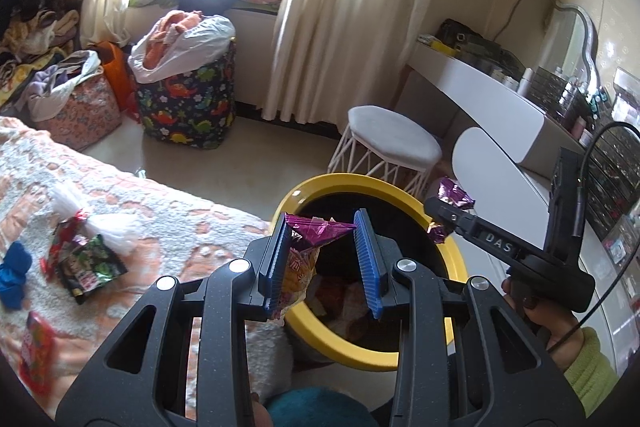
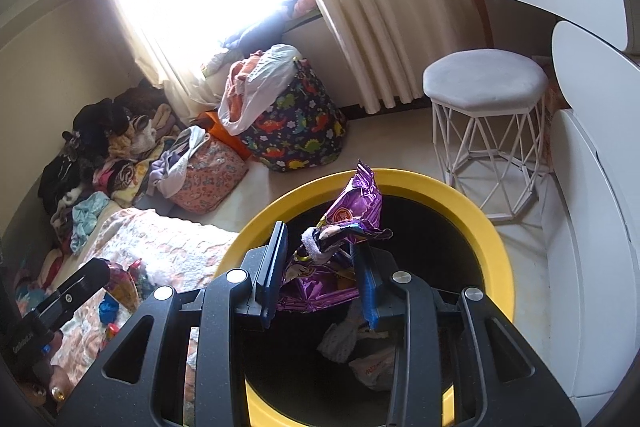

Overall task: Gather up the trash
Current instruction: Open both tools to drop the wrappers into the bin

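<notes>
The left tool (image 1: 324, 223) stands part-spread, its ribbed blue pads pinching a crinkled snack bag (image 1: 302, 259), magenta on top and yellow below, which hangs over the near rim of the bin (image 1: 456, 259). The right tool (image 2: 320, 243) is likewise narrowly spread, pinching a crumpled shiny purple foil wrapper (image 2: 352, 211) above the bin's dark mouth. The bin is round with a glossy yellow rim and holds paper scraps inside. More wrappers (image 1: 86, 263) lie on the fuzzy peach-and-white bed (image 1: 160, 211) just beside the bin.
</notes>
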`<state>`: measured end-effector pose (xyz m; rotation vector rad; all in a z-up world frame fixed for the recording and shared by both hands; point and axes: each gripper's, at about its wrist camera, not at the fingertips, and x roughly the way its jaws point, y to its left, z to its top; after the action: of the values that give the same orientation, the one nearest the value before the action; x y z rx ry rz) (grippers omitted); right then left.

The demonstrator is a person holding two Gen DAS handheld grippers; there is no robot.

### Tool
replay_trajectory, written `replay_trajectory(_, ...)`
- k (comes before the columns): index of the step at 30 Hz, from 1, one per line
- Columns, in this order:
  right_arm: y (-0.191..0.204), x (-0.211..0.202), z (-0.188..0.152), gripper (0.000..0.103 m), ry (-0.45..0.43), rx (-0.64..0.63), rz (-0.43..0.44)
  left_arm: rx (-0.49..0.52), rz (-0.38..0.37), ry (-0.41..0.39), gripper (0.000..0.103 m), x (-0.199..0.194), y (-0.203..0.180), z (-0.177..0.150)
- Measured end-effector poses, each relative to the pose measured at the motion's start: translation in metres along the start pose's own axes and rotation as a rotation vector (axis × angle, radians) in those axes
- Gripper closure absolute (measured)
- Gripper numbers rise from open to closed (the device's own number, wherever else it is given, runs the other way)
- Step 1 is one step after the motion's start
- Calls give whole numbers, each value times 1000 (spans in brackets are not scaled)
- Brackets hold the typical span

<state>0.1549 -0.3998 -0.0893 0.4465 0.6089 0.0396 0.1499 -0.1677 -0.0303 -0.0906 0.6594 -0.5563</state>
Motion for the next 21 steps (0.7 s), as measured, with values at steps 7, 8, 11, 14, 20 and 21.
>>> replay_trajectory(7,-11,1,0,72,5,23,-20,30,-41,20,77,15,-15,-5)
replay_trajectory(8,-13,1,1,72,6,27,-21,35,-48,23,77,18,-18,-6)
replay_trajectory(11,-19,1,1,72,8,41,-26,44,-73,33,77,26,-25,-9)
replay_trajectory(14,-25,2,1,72,10,53,-32,48,-93,44,77,33,-31,-12)
replay_trajectory(20,-32,4,1,71,23,70,-40,16,-114,68,77,53,-33,-12)
replay_trajectory(21,-32,5,0,71,27,74,-39,4,-116,72,77,57,-32,-10)
